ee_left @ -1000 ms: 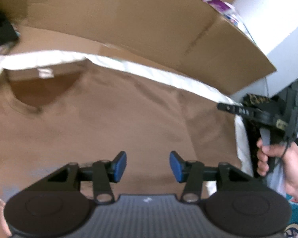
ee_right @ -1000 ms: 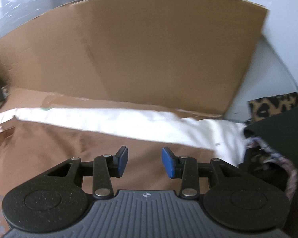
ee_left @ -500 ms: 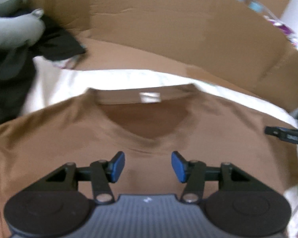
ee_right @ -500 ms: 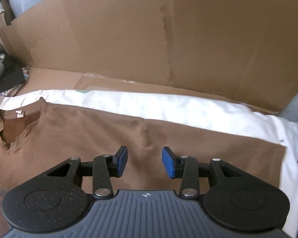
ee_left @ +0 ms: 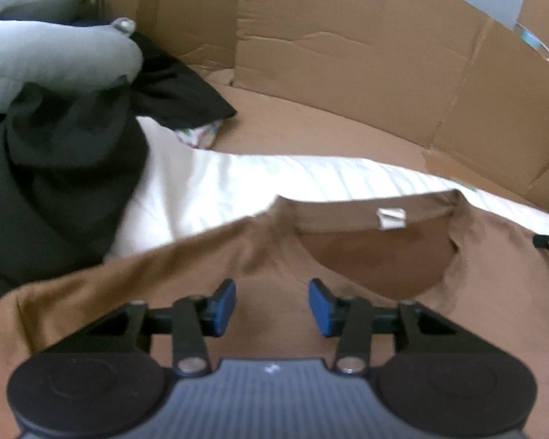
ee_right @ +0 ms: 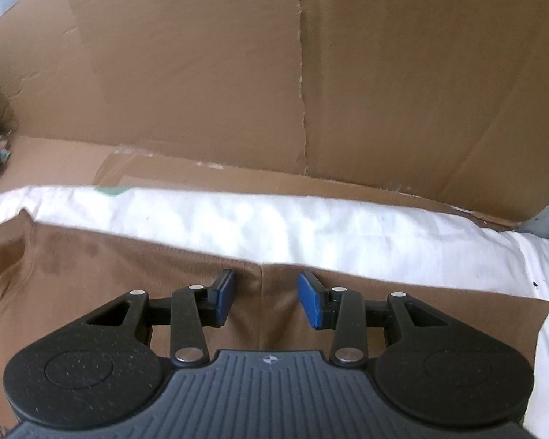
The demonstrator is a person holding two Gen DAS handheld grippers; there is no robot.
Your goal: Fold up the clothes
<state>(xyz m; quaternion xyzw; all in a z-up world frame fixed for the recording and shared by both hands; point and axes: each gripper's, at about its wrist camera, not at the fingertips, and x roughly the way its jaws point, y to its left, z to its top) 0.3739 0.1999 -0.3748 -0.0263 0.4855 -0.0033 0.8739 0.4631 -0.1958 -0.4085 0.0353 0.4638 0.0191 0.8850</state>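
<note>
The brown shirt lies flat on a white sheet, collar toward the cardboard wall. The left gripper is closing over the shoulder beside the collar; the right gripper hangs open over the sleeve seam, probably for a fold.

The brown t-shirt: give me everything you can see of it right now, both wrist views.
The brown t-shirt lies spread flat, front up, on a white sheet inside a cardboard enclosure. It looks like soft knit fabric with a ribbed collar and a small white tag inside the neck. One short sleeve lies flat with a shoulder seam visible. Black clothing lies next to its other shoulder. The left gripper is closing with nothing pinched yet; the right gripper is open over the seam.
</note>
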